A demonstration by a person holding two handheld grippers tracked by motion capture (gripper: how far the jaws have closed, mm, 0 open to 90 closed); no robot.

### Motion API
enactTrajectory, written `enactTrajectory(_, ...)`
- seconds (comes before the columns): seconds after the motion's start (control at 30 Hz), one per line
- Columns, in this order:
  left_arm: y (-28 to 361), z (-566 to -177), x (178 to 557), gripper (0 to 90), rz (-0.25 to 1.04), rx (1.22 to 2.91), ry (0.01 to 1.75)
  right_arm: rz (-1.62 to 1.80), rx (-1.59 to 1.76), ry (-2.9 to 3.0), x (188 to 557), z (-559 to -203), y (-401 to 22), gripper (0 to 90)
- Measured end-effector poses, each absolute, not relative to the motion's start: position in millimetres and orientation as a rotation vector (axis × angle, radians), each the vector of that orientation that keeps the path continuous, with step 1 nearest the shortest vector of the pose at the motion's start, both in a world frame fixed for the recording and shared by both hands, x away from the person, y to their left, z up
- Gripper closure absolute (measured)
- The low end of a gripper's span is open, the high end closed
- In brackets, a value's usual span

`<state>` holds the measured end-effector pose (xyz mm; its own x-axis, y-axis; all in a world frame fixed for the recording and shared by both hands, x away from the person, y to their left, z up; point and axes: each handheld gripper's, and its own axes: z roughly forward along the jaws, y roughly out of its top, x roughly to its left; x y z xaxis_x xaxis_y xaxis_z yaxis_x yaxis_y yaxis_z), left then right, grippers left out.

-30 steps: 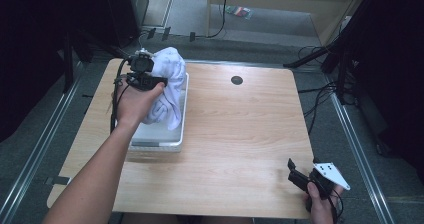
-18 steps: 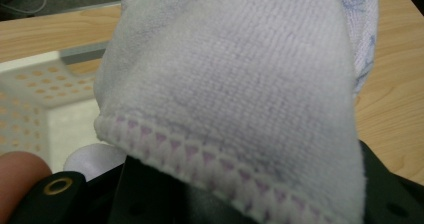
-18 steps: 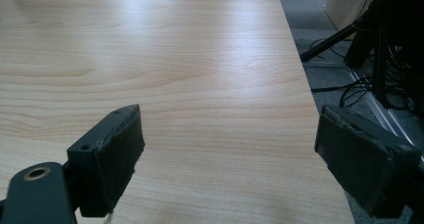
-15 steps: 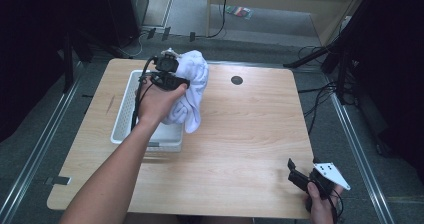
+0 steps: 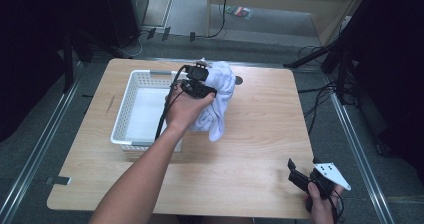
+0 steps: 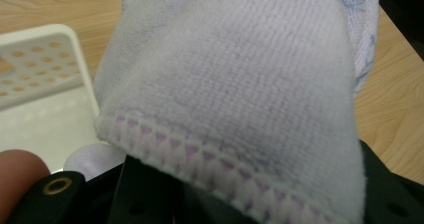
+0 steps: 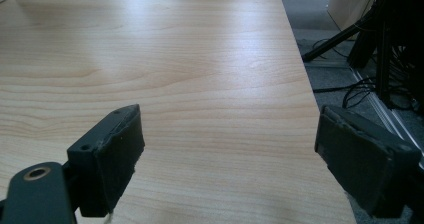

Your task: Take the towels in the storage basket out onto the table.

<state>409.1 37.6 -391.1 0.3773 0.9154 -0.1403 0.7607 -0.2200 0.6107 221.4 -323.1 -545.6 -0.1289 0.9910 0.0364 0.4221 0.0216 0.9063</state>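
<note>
The left gripper (image 5: pixel 202 86) is clamped on a white terry towel (image 5: pixel 217 96), which hangs bunched from its jaws above the wooden table (image 5: pixel 260 134), just to the right of the white perforated basket (image 5: pixel 131 91) as the high view shows it. The towel's lower folds droop toward the tabletop beside the basket's right wall, clear of the basket's inside. In the left gripper view the towel (image 6: pixel 230 84) drapes over the black jaws, its hem stitched in pale purple thread, and the jaws are pinched tight on the cloth. A corner of the basket (image 6: pixel 40 69) with its round holes shows to the left of the towel there, with the wood of the table (image 6: pixel 395 114) on the other side. The person's left hand (image 5: pixel 184 109) wraps the gripper body, and the forearm runs down past the basket's near right corner to the bottom edge of the high view

The right gripper (image 5: pixel 299 176) sits well away from the basket, at the table's near right corner, held in the person's right hand (image 5: pixel 320 206), with a grey three-cornered plate on top. In the right gripper view its two black pads (image 7: pixel 117 156) stand wide apart with nothing but bare wood (image 7: pixel 200 84) between them. A dark round hole (image 5: pixel 238 79) in the tabletop lies past the towel, on the far side from the basket's near edge
</note>
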Motion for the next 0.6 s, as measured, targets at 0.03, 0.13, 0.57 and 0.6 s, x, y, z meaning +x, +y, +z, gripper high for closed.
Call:
enactTrajectory(0.03,38,-391,409,56.1,0.333,2.039,1.438,1.076,1.465,1.629,221,-546,-323,12.3)
enactTrajectory(0.13,26,-402,410,55.9,0.311,2.038,1.436,1.081,1.464,1.63,221,-546,-323,12.3)
enactTrajectory(0.57,-10,-457,413,53.5,0.223,2.096,1.447,1.089,1.462,1.637,221,-546,-324,12.3)
enactTrajectory(0.6,-10,-457,413,53.4,0.223,2.096,1.447,1.089,1.462,1.637,221,-546,-324,12.3)
